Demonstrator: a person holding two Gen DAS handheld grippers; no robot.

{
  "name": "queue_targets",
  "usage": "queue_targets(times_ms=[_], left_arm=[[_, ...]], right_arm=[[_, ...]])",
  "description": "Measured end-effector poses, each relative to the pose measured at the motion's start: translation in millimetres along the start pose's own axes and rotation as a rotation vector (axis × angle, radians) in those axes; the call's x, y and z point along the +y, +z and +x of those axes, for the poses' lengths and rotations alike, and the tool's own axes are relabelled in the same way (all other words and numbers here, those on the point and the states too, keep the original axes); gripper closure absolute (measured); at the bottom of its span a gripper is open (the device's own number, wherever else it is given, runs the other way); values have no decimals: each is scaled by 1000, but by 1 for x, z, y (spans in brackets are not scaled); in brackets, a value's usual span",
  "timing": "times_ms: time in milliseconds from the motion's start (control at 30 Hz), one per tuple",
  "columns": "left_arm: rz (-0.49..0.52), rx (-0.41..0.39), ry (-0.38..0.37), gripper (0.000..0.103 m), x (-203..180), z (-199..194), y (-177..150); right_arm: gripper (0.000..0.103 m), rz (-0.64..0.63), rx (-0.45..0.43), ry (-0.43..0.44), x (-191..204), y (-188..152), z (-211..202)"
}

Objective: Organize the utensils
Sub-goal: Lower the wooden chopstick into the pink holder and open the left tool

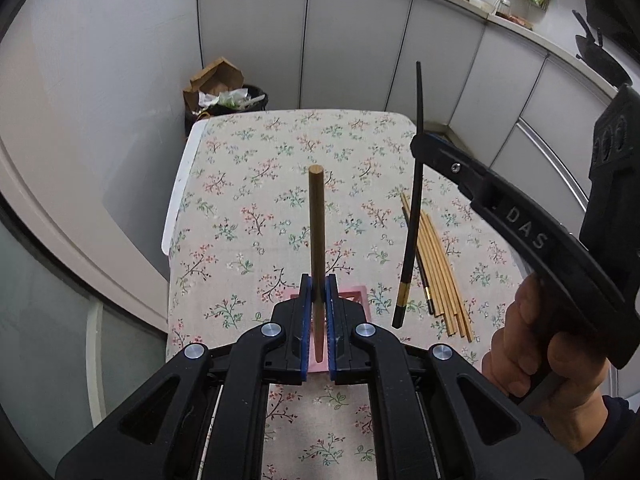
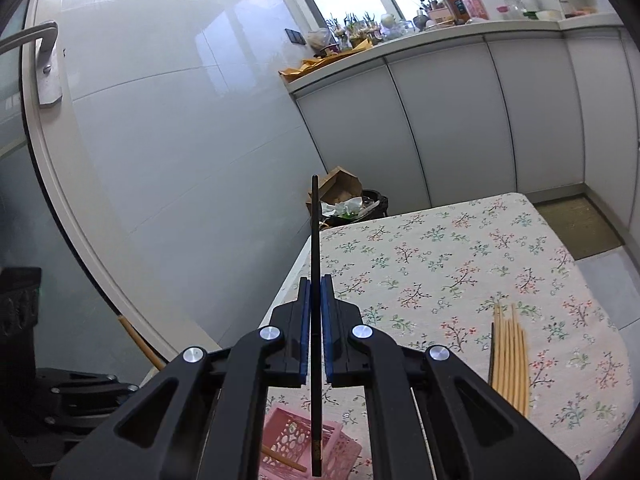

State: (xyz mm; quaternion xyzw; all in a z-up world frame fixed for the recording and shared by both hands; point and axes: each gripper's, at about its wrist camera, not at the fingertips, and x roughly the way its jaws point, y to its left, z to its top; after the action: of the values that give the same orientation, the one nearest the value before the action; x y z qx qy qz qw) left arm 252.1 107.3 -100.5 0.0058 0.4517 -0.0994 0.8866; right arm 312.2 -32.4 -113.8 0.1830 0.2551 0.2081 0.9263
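Chopsticks: brown stick [image 1: 317, 240] pinched mid-shaft in left gripper [image 1: 318, 320], black one [image 2: 315, 280] in right gripper [image 2: 316, 320]; light, stiff, smooth, likely to pivot.

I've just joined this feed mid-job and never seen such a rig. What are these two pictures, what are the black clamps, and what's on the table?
No robot arm here: a person holds one set of tongs in each hand, each with a camera looking along its fingers.

The left view shows the left tongs shut on a brown wooden chopstick. The right tongs also appear there, held by a hand.

The right view shows the right tongs shut on a black chopstick.

On the floral tablecloth lie a bundle of chopsticks and a pink basket.
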Motion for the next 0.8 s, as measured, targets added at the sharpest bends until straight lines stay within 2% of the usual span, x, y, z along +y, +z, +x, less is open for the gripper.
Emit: queue_targets(times_ms=[100, 233, 533, 733, 800], left_arm=[[-5, 19, -5, 95, 5, 6, 0], [-21, -1, -12, 78, 10, 0, 1], [-120, -85, -17, 78, 27, -19, 7], [-167, -112, -37, 78, 33, -27, 10], [-169, -120, -40, 77, 30, -30, 11]], right_arm=[[98, 4, -3, 6, 2, -4, 3], [98, -14, -8, 19, 8, -13, 11], [98, -135, 11, 10, 28, -35, 20], [96, -172, 113, 37, 35, -40, 24], [90, -165, 145, 43, 34, -36, 22]])
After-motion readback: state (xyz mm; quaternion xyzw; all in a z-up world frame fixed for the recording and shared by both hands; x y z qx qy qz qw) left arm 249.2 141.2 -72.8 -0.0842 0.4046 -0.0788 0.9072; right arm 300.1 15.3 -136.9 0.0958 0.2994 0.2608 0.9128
